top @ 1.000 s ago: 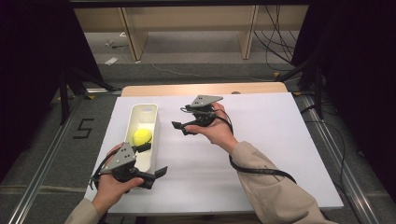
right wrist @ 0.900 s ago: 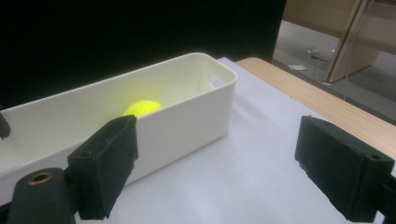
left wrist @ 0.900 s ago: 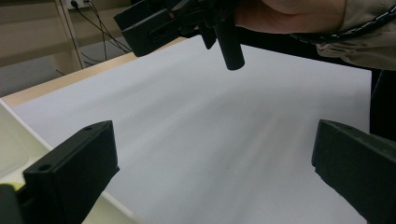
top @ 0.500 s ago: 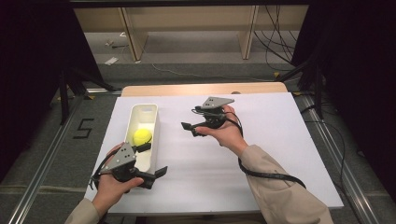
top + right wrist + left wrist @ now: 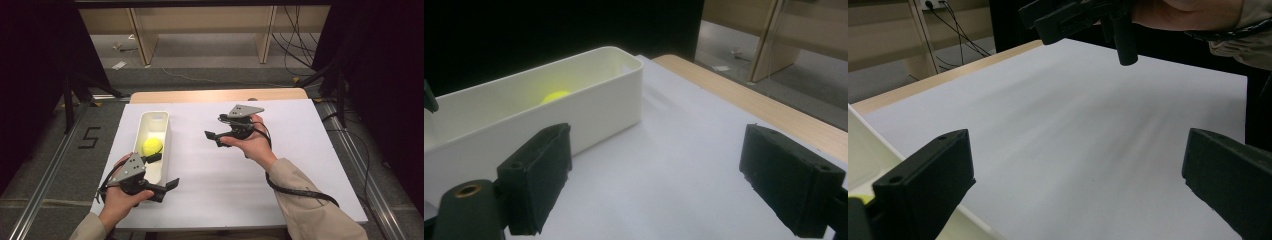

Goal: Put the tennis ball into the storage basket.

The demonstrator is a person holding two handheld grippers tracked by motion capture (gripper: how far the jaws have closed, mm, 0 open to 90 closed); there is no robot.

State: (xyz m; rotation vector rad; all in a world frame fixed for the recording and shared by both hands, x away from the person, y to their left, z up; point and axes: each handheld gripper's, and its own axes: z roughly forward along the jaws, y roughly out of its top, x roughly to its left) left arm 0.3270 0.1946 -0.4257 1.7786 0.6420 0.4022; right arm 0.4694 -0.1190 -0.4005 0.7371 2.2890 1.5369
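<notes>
Yellow ball (image 5: 152,146) lies inside the long white bin (image 5: 161,120), roughly at mid-length, on the left half of the white-covered desk (image 5: 300,150). In the right claw view the ball (image 5: 555,95) shows as a yellow patch just above the bin's near wall (image 5: 589,110). Left claw (image 5: 169,186) sits at the bin's near end, just beside its right wall, jaws spread with nothing between them; whether its body touches the bin is hard to tell from above. Right claw (image 5: 212,138) is held over the middle of the desk, pointing toward the bin, well apart from it, jaws spread and empty. Left claw view shows the right claw (image 5: 1048,22) hanging above bare white surface.
</notes>
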